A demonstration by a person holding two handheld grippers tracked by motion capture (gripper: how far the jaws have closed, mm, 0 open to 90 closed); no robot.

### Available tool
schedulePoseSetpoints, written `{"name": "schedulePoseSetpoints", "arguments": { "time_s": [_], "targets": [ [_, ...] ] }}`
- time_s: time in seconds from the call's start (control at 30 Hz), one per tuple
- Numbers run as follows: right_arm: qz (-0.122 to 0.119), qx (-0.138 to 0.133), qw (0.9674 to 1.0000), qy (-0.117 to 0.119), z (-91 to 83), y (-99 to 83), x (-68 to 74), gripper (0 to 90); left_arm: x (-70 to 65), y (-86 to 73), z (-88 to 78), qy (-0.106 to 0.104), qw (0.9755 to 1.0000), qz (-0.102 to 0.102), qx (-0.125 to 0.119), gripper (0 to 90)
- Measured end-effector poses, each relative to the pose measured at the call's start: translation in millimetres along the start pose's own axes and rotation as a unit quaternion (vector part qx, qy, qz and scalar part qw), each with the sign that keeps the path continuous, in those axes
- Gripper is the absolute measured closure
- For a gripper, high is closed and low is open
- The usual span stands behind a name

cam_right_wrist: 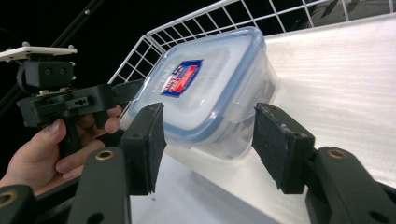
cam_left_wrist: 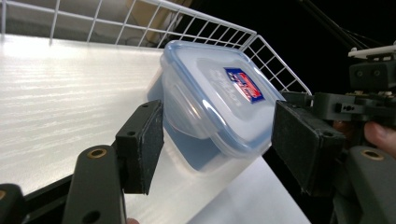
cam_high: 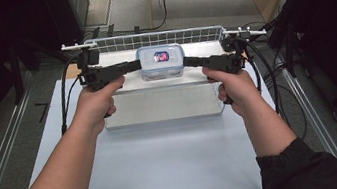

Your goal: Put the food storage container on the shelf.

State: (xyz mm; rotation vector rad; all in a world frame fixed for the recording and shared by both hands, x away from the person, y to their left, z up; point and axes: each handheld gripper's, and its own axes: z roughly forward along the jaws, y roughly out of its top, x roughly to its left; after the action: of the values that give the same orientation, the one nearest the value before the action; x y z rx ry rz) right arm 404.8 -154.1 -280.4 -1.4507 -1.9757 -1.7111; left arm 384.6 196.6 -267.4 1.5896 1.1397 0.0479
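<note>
Both my grippers, left at 9 o'clock and right at 3 o'clock of the lidded plastic box on the raised white shelf, stand open; box looks light, stiff, slick, so grip below the lid rim.

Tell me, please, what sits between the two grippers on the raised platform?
A clear lidded plastic container with a red-and-blue label sits between the left gripper and the right gripper, as the high view shows.
</note>
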Motion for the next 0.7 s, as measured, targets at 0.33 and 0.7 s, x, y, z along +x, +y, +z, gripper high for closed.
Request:
{"name": "schedulePoseSetpoints", "arguments": {
  "time_s": [0.33, 0.7],
  "targets": [
    [-0.059, -0.003, 0.9976, -0.035, -10.6, -25.5, 17.2, 38.7, -11.0, -26.5, -25.0, 0.036, 0.9968, 0.066, -0.027, 33.0],
    [-0.127, -0.029, 0.9892, -0.066, -24.1, -70.6, 19.2, 37.7, -13.8, -78.3, -43.1, 0.038, 0.9912, 0.120, -0.041, 32.4]
  ]
}}
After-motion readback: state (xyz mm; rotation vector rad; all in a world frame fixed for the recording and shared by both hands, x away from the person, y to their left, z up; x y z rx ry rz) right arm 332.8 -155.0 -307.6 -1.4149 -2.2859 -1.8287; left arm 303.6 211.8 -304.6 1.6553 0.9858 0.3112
